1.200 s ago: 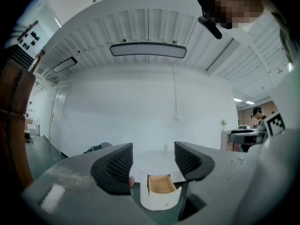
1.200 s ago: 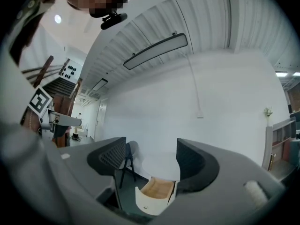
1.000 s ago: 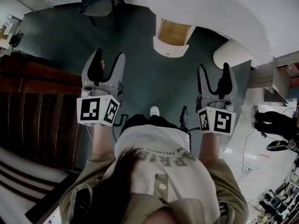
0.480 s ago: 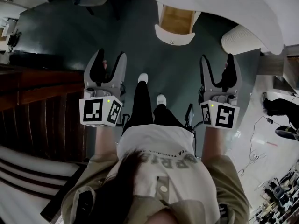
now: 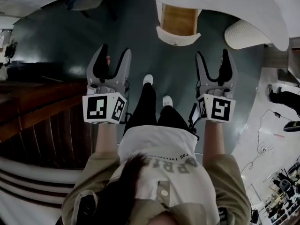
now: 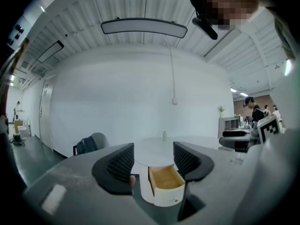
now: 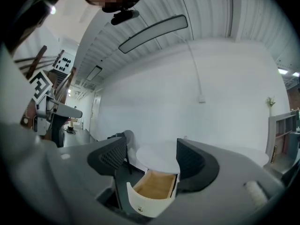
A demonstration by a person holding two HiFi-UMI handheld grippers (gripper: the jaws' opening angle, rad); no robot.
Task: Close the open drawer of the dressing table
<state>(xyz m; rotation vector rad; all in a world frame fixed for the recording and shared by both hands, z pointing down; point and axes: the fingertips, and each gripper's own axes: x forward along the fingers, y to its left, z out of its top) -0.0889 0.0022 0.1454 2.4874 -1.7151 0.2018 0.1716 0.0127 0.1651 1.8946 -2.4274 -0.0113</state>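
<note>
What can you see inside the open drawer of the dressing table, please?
The drawer shows a bare light-wood floor and sides, with nothing visible in it. Its white front panel hides the strip just behind it, and its back end lies under the tabletop, unseen.

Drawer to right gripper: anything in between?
Nothing. In the head view only bare floor separates the open drawer from the right gripper, which is open and empty.

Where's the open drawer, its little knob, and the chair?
drawer (image 5: 179, 20), head view, on its wooden inside bottom.
knob (image 6: 175, 199), left gripper view, on the small round knob itself.
chair (image 6: 97, 139), left gripper view, on its rounded backrest.
</note>
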